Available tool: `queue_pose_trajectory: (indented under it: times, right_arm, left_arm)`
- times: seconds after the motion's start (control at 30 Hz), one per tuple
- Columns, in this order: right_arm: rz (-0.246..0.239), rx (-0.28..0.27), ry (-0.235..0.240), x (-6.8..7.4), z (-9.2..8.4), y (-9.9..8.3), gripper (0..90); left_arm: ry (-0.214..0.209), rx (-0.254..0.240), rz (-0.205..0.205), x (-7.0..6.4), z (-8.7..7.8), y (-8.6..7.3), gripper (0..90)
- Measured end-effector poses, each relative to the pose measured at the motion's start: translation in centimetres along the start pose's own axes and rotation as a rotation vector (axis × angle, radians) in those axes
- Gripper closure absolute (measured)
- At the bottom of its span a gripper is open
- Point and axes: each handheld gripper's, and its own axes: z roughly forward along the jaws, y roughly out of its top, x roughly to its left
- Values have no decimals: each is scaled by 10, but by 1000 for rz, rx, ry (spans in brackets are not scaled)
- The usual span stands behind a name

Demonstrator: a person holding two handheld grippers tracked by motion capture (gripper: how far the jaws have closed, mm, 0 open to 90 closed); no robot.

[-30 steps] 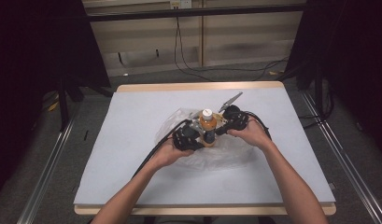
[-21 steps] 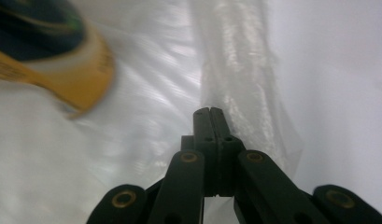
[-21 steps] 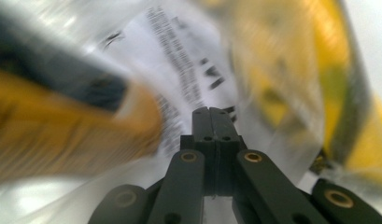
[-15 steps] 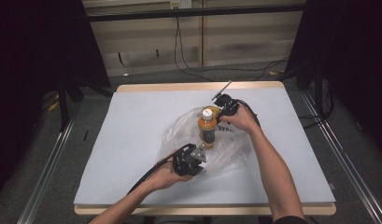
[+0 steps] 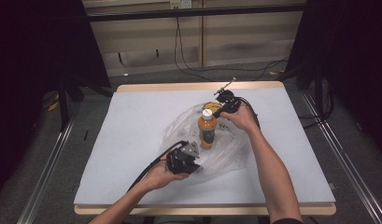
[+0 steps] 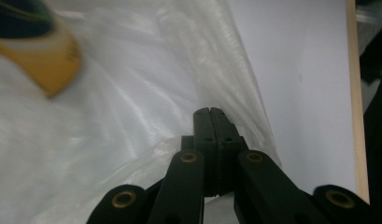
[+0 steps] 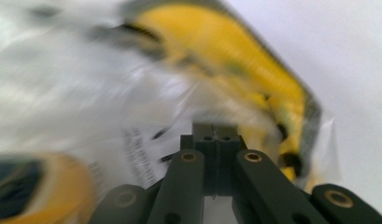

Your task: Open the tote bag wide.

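Bag-opening step: left gripper (image 5: 191, 161) and right gripper (image 5: 220, 106), jaws pressed together, each pinch the plastic bag (image 5: 228, 149) film; the bottle (image 5: 207, 131) stands between them (upright). Next: spread the mouth wider.

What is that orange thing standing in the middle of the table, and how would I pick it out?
Start at the pale table top and find the crumpled clear plastic bag near its middle. Standing upright in the bag is a small bottle of orange drink. Its white cap, dark label and upright pose set it apart from the yellow packet lying just behind it.
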Motion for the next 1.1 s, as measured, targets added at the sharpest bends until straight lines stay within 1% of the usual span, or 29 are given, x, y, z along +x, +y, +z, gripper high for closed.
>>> queue_pose_trajectory:
  times: [0.03, 0.07, 0.1, 0.13, 0.17, 0.2, 0.23, 0.27, 0.3, 0.33, 0.37, 0.4, 0.43, 0.47, 0.5, 0.53, 0.6, 0.63, 0.67, 0.7, 0.73, 0.77, 0.8, 0.87, 0.9, 0.93, 1.0, 1.07, 1.1]
  right_arm:
    - [-15, -9, -10, 4, -5, -1, 900]
    - [-19, -22, 10, 7, -11, -4, 900]
    - [-22, -36, 28, 11, -15, -7, 900]
    - [-32, -41, 37, 14, -19, -10, 900]
    - [-42, -41, 41, 19, -23, -13, 900]
    - [-52, -47, 43, 23, -26, -16, 900]
    - [-60, -57, 52, 27, -30, -19, 900]
    - [-73, -70, 70, 30, -34, -22, 900]
    - [-83, -79, 81, 34, -38, -25, 900]
    - [-90, -77, 83, 39, -41, -28, 900]
    - [-98, -67, 85, 43, -42, -31, 900]
    - [-98, -67, 85, 43, -42, -31, 900]
    - [-132, -47, 92, 50, -43, -38, 900]
    - [-137, -43, 94, 53, -42, -43, 900]
    - [-141, -32, 99, 55, -41, -48, 900]
    - [-142, -24, 100, 57, -39, -53, 900]
    - [-144, -26, 111, 60, -38, -63, 900]
    - [-143, -29, 109, 60, -38, -68, 900]
    - [-143, -30, 105, 59, -39, -74, 900]
    - [-132, -36, 107, 57, -39, -80, 900]
    - [-126, -33, 101, 55, -40, -85, 900]
    - [-114, -26, 91, 54, -40, -91, 900]
    - [-106, -33, 99, 50, -40, -96, 900]
    - [-90, -38, 98, 46, -40, -105, 900]
    - [-87, -46, 105, 45, -40, -108, 900]
    - [-75, -38, 95, 44, -41, -111, 900]
    - [-82, -47, 97, 43, -41, -114, 900]
    - [-91, -43, 77, 41, -48, -119, 900]
    - [-90, -40, 72, 40, -49, -121, 900]
  left_arm:
    - [23, -23, -16, 4, -4, 0, 900]
    - [31, -46, -37, 8, -7, 1, 900]
    - [31, -46, -37, 8, -7, 1, 900]
    - [45, -81, -62, 18, -15, 1, 900]
    - [56, -94, -68, 21, -19, 2, 900]
    - [56, -94, -68, 21, -19, 2, 900]
    - [78, -106, -79, 29, -25, 4, 900]
    - [78, -106, -79, 29, -25, 4, 900]
    - [98, -128, -88, 40, -29, 4, 900]
    - [116, -143, -106, 44, -27, 4, 900]
    - [131, -122, -109, 50, -26, 3, 900]
    - [131, -122, -109, 50, -26, 3, 900]
    - [143, -114, -147, 59, -21, 1, 900]
    - [143, -114, -147, 59, -21, 1, 900]
    - [151, -101, -159, 62, -18, 0, 900]
    - [159, -84, -184, 69, -12, -2, 900]
    - [174, -62, -209, 75, -7, -8, 900]
    - [175, -60, -222, 76, -5, -11, 900]
    - [176, -44, -221, 77, -4, -14, 900]
    - [176, -44, -221, 77, -4, -14, 900]
    - [192, -33, -233, 79, -3, -18, 900]
    - [188, -39, -240, 81, -4, -21, 900]
    - [186, -42, -248, 82, -6, -22, 900]
    - [183, -49, -262, 83, -7, -26, 900]
    - [187, -35, -253, 85, -7, -28, 900]
    - [184, -42, -264, 84, -7, -31, 900]
    - [183, -32, -260, 85, -9, -33, 900]
    - [176, -45, -276, 84, -11, -40, 900]
    - [174, -36, -266, 84, -12, -42, 900]
